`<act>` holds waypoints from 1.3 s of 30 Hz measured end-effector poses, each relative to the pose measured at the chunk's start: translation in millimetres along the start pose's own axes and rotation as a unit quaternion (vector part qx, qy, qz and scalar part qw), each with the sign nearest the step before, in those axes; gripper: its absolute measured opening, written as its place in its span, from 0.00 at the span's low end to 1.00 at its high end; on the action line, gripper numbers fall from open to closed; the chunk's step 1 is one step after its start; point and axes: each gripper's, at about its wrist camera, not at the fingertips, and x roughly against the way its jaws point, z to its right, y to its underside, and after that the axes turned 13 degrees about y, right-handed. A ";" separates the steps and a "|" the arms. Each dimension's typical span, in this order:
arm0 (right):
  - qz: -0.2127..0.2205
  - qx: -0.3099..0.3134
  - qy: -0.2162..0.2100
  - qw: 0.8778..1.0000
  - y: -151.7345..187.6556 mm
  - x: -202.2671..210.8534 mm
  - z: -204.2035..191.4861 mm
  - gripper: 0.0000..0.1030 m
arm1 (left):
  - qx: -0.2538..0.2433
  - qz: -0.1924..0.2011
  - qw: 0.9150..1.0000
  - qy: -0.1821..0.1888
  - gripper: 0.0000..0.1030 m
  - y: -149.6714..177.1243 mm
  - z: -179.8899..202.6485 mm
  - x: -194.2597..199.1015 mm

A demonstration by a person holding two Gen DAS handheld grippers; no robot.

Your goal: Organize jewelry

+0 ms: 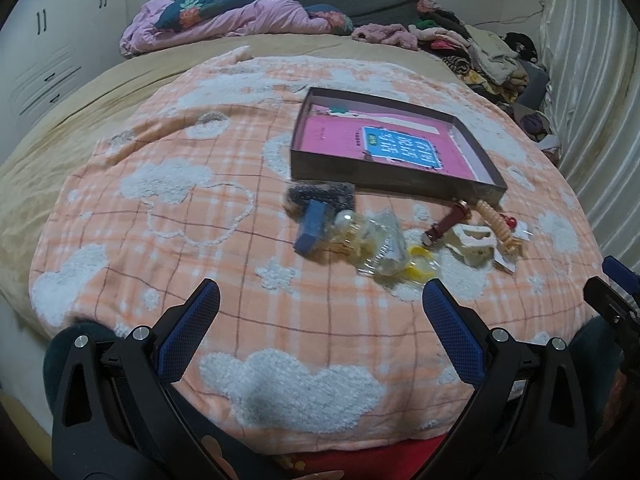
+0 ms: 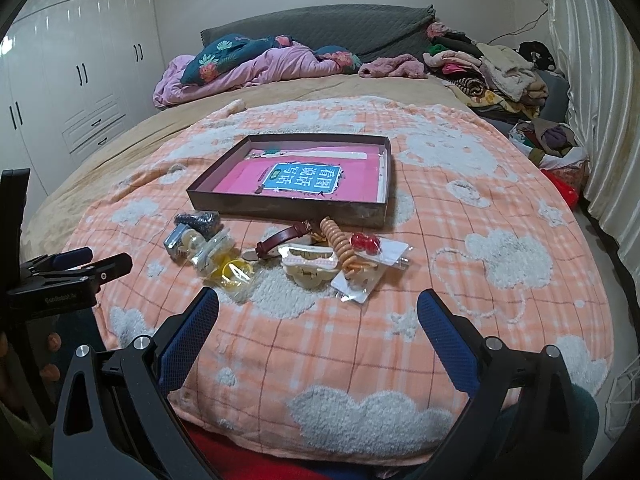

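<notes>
Peach cloud blanket (image 2: 400,340), white wardrobe (image 2: 80,80), clothes pile (image 2: 492,68)

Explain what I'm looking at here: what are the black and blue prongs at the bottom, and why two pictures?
Those prongs are hand-held grippers; a person carries one in each hand, each with a camera looking along its fingers. One picture comes from the left gripper, the other from the right gripper. Both are open and hold nothing. They hover over a blanket on a bed. On it lie a shallow box with a pink book inside and, in front, loose items: a watch, a spiral hair tie, a hair claw and small plastic packets.
</notes>
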 end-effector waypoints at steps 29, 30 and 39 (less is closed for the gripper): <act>-0.039 -0.002 0.002 0.999 -15.2 -85.1 23.6 0.93 | -0.004 -0.060 0.998 -0.003 0.59 -30.3 -48.0 -91.5; -0.042 0.000 0.000 0.999 -15.2 -86.8 22.3 0.86 | -0.006 -0.059 0.998 -0.002 0.56 -31.8 -47.7 -92.4; -0.063 0.037 -0.021 0.997 -21.0 -116.7 3.9 0.43 | -0.008 -0.068 0.998 0.012 0.26 -38.7 -50.1 -108.0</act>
